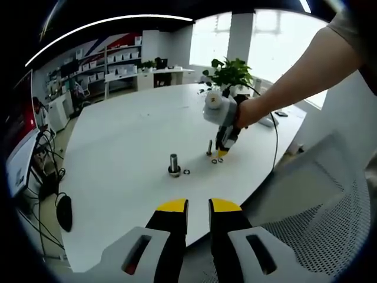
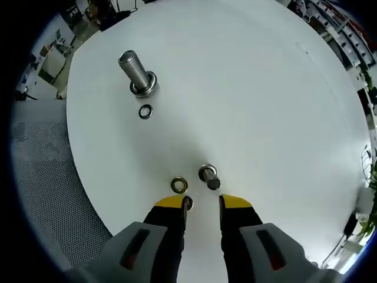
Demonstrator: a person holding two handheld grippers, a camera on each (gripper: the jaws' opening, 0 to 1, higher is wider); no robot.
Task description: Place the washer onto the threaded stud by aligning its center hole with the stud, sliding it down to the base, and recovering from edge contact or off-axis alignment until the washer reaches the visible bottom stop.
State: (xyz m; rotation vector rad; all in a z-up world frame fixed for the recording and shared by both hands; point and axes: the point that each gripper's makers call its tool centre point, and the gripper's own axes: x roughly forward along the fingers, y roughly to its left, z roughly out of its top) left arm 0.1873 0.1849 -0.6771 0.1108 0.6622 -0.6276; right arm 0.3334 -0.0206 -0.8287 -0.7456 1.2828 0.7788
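Washer [image 2: 179, 185] isn't on the small stud [image 2: 208, 175] yet; it's flat on the table [image 2: 253, 88], low centre of the right gripper view. Right gripper [image 2: 203, 203] hovers, narrowly open and empty. Left gripper [image 1: 198, 206], likewise, sits idle bottom centre.

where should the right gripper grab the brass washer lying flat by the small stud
Take the brass washer across its outer rim, coming straight down from above with one jaw on each side. It lies flat on the white table, so only the thin edge offers purchase. The small stud stands close beside it, so keep the right gripper clear of that side.
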